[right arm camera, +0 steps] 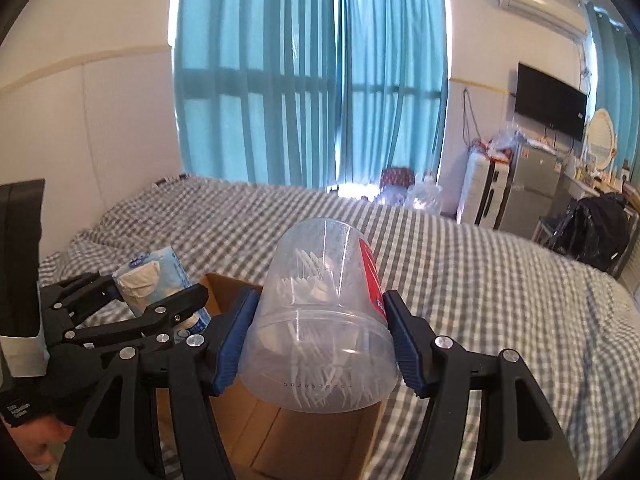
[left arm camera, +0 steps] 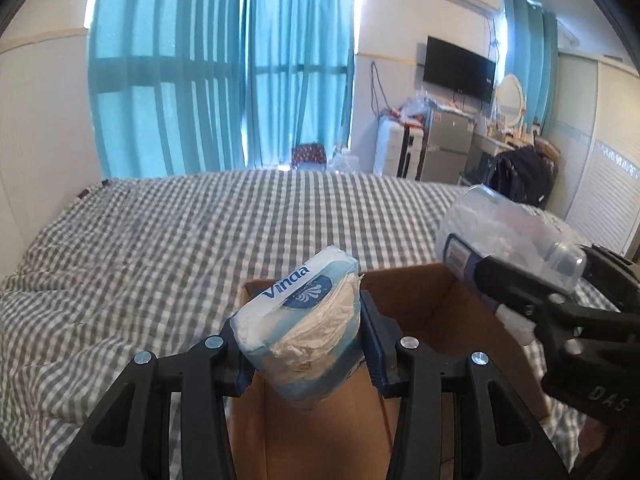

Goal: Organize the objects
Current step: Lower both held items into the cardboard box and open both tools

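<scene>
Both loaded grippers (left arm camera: 300, 344) (right arm camera: 320, 344) crowd box (left arm camera: 432, 300)

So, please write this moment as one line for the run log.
left gripper: shut on blue-white Vinda tissue pack | right gripper: shut on clear plastic cotton-swab jar | both over open brown cardboard box on checked bed

The left gripper (left arm camera: 300, 344) is clamping a blue-and-white Vinda tissue pack (left arm camera: 303, 320), tilted, above an open cardboard box (left arm camera: 424, 300). The box is sitting on a grey-checked bedspread (left arm camera: 180, 240). At the right, the right gripper (left arm camera: 532, 292) is gripping a clear plastic jar (left arm camera: 500, 228) lying on its side over the box's right edge. Teal curtains (left arm camera: 224, 68) are hanging behind the bed.
</scene>
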